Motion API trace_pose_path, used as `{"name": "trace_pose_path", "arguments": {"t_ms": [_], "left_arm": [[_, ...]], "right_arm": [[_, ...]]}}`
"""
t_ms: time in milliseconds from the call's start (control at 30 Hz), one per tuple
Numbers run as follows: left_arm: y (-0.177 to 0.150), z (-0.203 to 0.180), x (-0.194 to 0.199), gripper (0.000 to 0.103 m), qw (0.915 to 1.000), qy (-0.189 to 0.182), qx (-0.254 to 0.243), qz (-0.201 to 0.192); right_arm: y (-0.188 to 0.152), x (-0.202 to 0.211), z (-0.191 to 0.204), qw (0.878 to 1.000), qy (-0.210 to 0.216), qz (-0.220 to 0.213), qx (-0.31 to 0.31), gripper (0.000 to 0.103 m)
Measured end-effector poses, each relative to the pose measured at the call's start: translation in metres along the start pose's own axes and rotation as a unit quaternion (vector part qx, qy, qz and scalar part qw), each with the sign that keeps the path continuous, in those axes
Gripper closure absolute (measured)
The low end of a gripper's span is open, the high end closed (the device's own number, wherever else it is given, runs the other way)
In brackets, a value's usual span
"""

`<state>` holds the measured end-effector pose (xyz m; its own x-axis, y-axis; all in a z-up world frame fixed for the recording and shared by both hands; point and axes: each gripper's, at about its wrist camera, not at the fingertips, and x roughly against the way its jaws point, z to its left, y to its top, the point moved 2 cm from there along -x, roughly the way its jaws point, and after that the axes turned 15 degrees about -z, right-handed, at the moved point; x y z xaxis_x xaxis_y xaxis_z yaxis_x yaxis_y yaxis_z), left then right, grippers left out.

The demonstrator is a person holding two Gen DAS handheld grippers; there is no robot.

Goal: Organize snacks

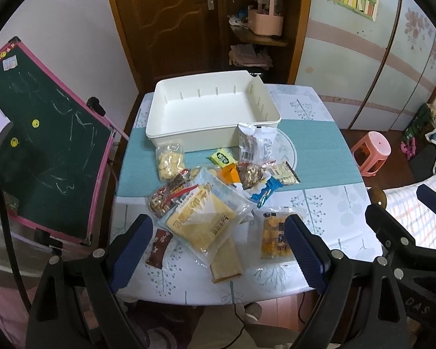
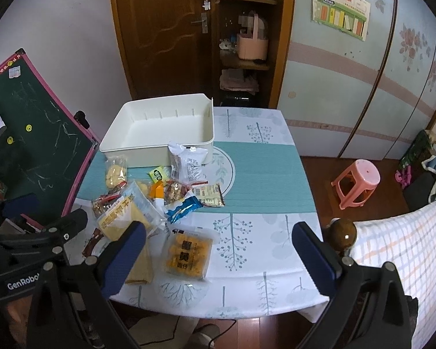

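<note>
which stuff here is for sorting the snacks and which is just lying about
For the job:
- white bin, nothing in it yet
- snack packets heaped on the table
- orange snack pack lying apart

Just lying about:
- chalkboard
- pink stool
- pink basket on the shelf

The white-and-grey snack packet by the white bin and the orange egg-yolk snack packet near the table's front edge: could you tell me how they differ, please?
The white-and-grey packet stands propped against the white bin; the orange packet lies flat on the tablecloth, apart from the pile. The white-and-grey packet is mostly opaque with a barcode; the orange packet shows yellow-orange pieces and large dark characters. Both are sealed and outside the bin.
</note>
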<state>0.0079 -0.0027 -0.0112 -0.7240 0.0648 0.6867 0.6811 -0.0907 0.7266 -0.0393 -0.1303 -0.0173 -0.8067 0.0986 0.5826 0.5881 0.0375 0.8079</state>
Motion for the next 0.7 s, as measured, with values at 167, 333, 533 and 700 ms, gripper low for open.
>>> {"name": "trace_pose_path", "arguments": {"t_ms": [167,333,533,700], "left_arm": [[0.006,0.003,0.001,0.012,0.9996,-0.022,0.011,-0.01],[0.01,0.002,0.002,0.012,0.9995,-0.029,0.008,-0.013],[0.015,0.004,0.002,0.012,0.9993,-0.032,0.005,-0.02],[0.017,0.007,0.0,0.012,0.9992,-0.033,0.003,-0.02]], "right_arm": [[0.006,0.0,-0.002,1.0,-0.005,-0.009,0.0,0.002],[0.013,-0.001,-0.001,1.0,-0.006,-0.014,-0.001,0.002],[0.022,-0.003,0.0,1.0,-0.003,-0.019,-0.004,0.002],[0.025,-0.007,0.002,1.0,0.0,-0.018,-0.009,0.002]]}}
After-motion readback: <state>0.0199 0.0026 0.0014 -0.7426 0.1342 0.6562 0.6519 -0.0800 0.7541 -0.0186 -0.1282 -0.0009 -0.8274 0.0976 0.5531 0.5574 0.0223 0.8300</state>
